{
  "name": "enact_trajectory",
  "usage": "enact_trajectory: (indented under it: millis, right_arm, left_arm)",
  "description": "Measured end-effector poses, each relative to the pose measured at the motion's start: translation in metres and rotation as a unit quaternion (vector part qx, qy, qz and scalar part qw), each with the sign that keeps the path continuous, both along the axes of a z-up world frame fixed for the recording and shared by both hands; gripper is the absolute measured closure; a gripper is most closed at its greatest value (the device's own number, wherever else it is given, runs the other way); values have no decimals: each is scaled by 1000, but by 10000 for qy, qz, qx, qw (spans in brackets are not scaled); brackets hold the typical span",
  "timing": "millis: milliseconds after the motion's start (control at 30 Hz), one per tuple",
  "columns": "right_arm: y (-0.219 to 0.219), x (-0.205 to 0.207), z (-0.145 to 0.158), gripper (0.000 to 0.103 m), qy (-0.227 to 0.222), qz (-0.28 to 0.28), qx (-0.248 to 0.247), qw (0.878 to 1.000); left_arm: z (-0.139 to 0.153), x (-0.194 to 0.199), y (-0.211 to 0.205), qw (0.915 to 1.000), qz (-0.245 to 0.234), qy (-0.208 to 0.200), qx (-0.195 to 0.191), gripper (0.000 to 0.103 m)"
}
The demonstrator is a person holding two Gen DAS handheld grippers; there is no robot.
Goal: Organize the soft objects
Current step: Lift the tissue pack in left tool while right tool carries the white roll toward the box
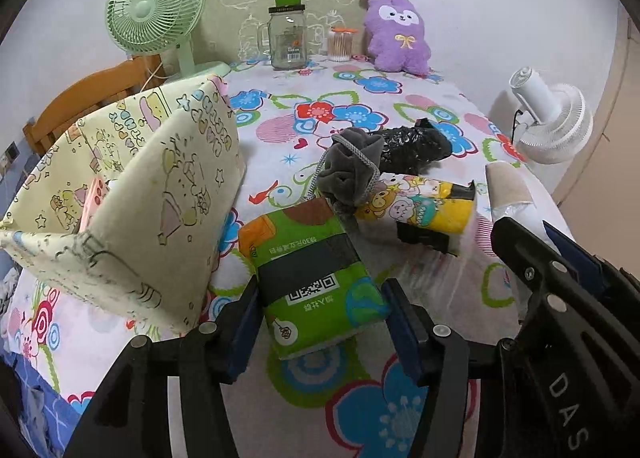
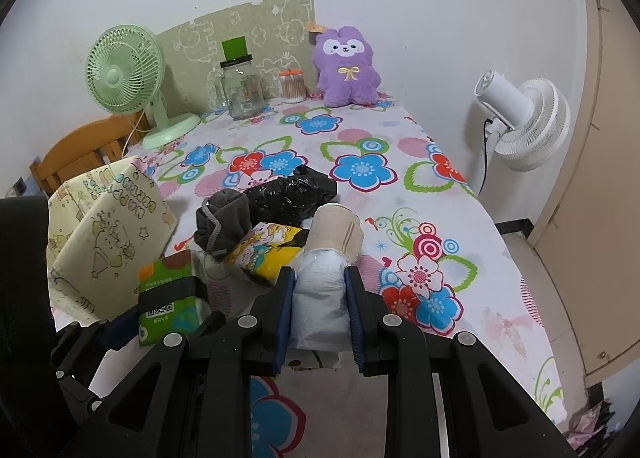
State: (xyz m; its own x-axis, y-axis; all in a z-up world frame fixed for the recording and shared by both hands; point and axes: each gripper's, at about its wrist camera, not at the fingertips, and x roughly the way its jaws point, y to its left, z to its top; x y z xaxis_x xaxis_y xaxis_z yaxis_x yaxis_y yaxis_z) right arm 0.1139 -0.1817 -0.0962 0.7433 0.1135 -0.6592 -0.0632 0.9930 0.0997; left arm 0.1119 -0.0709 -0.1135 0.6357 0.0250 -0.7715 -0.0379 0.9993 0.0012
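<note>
The green tissue pack (image 1: pixel 316 282) sits between the 2 blue pads of the left gripper (image 1: pixel 320 322), which pinch it by its sides; its far end points away over the flowered tablecloth (image 1: pixel 400 97). Whether the pack is lifted clear of the cloth I cannot tell. In the right wrist view the same pack (image 2: pixel 172 298) shows low at the left, in front of that gripper's black frame.

The right gripper (image 2: pixel 320 314) is clamped on a white plastic-wrapped roll (image 2: pixel 320 298), whose beige end (image 2: pixel 338 230) sticks out past the fingertips. In the left wrist view this gripper (image 1: pixel 560 286) stands to the right of the pack.

Just beyond the left gripper's tips lie a grey drawstring pouch (image 1: pixel 352 173), a yellow cartoon-printed packet (image 1: pixel 420 209) and a crumpled black plastic bag (image 1: pixel 416 147), bunched together and touching. To the left of the left gripper stands a cream fabric storage box (image 1: pixel 132 185) with cartoon print, its mouth open.

Far ahead, against the wall, stand a green desk fan (image 1: pixel 156 13), a glass jar (image 1: pixel 286 37), a cotton swab container (image 1: pixel 342 43) and a purple plush toy (image 1: pixel 398 33). A white fan (image 1: pixel 552 117) stands beyond the table's right edge.
</note>
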Motion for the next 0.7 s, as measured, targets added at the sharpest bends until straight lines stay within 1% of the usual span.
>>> enact_trajectory:
  millis: [333, 700]
  right_arm:
    - [2, -22, 19, 75, -217, 1, 25, 9998]
    - [4, -46, 52, 75, -503, 42, -10, 9987]
  left_arm:
    - [18, -20, 0, 9996, -125, -222, -83, 43]
    - [49, -39, 0, 9981, -257, -525, -200, 43]
